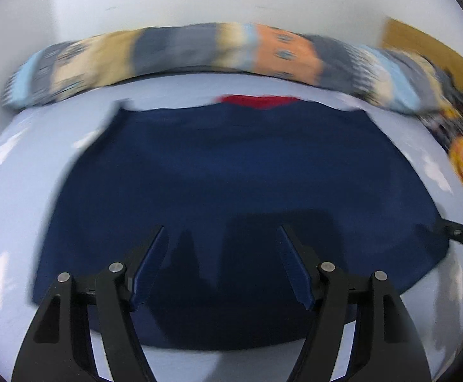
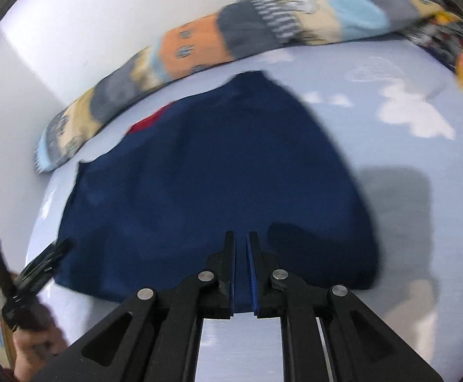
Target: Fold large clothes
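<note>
Both grippers tilt down over the folded navy-blue cloth garment (image 1: pixel 231 172), mid-frame on the pale blue cloud-print sheet (image 1: pixel 5 197). The left gripper (image 1: pixel 222 248) gapes wide, empty; the right gripper (image 2: pixel 241 254) is almost closed — nothing between. A striped patchwork bolster (image 1: pixel 199 47) crosses the upper frame. The garment's red-lined edge (image 1: pixel 257 100) faces it — long axis unclear.

so the shirt (image 1: pixel 231 175) is dark navy with a bit of red (image 1: pixel 257 100) peeking at the collar, the sheet (image 2: pixel 406 191) is pale blue with white clouds, and the pillow (image 1: pixel 199 51) has orange, grey, cream and light-blue patchwork.
</note>
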A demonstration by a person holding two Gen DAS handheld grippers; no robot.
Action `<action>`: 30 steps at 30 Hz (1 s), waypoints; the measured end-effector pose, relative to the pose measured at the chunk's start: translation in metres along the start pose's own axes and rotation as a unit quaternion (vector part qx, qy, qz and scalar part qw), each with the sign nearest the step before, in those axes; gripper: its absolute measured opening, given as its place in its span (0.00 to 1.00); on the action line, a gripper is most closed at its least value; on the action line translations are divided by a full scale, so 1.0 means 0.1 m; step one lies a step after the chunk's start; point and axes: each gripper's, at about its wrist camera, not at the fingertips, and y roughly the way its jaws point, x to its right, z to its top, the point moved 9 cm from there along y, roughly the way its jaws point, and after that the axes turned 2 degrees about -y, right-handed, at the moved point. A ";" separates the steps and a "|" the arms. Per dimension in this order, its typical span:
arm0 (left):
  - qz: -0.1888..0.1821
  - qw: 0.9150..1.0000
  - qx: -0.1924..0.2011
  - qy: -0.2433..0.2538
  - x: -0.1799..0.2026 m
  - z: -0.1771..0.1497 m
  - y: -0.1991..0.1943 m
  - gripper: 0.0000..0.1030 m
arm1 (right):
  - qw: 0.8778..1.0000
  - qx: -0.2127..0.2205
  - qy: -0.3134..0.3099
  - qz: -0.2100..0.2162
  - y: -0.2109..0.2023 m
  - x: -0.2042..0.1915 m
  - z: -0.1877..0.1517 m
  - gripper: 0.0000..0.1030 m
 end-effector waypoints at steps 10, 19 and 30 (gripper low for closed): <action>0.021 0.998 -0.059 -0.024 0.08 -0.10 0.43 0.72 | 0.997 -0.056 -0.016 -0.051 0.35 0.05 -0.04 0.11; 0.100 0.981 -0.099 -0.132 -0.90 -0.36 -0.02 0.72 | 0.996 -0.057 -0.008 -0.073 0.19 0.23 -0.14 0.20; 0.086 0.982 -0.011 -0.168 -1.26 -0.78 -1.36 0.72 | 0.997 0.008 -0.059 -0.040 -0.44 -0.32 -0.36 0.20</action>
